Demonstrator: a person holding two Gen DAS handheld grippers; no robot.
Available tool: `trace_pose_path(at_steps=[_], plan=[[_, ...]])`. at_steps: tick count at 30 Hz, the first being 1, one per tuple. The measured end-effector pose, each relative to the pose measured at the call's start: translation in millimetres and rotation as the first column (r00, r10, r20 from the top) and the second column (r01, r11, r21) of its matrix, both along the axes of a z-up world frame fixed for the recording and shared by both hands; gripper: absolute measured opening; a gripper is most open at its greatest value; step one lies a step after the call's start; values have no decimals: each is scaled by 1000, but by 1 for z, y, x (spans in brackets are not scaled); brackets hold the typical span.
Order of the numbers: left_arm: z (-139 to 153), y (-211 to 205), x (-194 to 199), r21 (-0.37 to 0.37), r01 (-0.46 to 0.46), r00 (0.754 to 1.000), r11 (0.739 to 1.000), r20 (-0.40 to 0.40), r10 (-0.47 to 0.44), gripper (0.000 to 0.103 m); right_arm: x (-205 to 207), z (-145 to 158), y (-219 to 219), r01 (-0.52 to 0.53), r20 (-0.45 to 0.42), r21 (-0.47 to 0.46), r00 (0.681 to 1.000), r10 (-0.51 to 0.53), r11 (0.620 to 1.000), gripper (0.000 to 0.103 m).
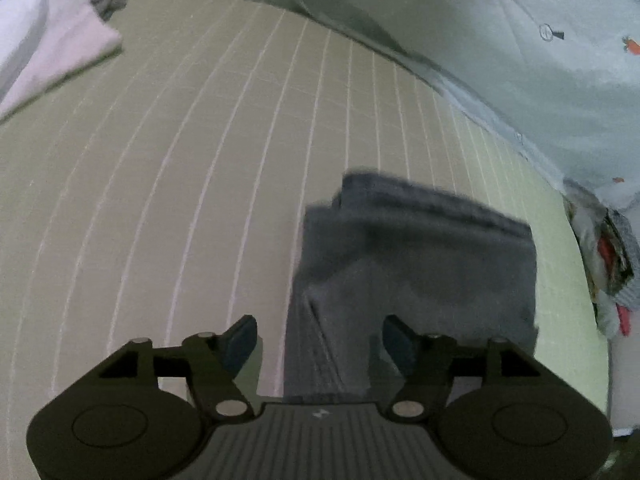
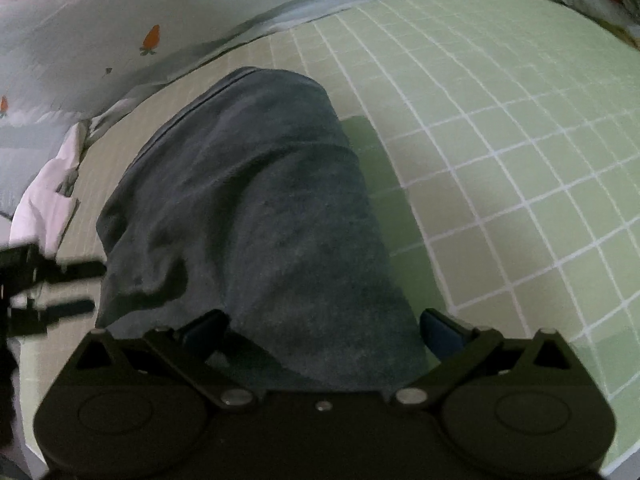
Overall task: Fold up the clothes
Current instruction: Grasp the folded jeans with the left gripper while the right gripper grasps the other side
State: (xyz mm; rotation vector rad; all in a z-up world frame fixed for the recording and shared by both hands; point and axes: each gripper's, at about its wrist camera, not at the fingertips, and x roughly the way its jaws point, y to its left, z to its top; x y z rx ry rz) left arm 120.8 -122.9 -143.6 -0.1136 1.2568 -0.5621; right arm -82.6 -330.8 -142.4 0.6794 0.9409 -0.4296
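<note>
Right wrist: my right tongs point(image 2: 322, 330) sat spread astride the folded grey trousers point(image 2: 256, 208) on the bed point(image 2: 500, 152); left tongs point(image 1: 319, 340) spread too, gripping nothing, likely ready to press or refold.

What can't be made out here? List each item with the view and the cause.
- Near end of the grey garment: right wrist view, covered by the right gripper body.
- Same garment: left wrist view, motion-blurred; fold lines unclear, near edge behind the left gripper.
- Colourful pile: left wrist view, cut by the right edge, too small to identify.
- White cloth: left wrist view, cropped at the top-left edge.
</note>
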Motion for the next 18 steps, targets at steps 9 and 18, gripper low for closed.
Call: trace_pose_path(at_steps=[9, 18], plan=[[6, -3, -41, -11, 103, 995, 995, 8, -103, 85, -10, 1, 6, 18, 16, -12, 1000, -18, 1000, 103], [-23, 5, -69, 127, 197, 980, 972, -16, -196, 87, -24, 6, 11, 9, 17, -25, 1000, -8, 1000, 103]])
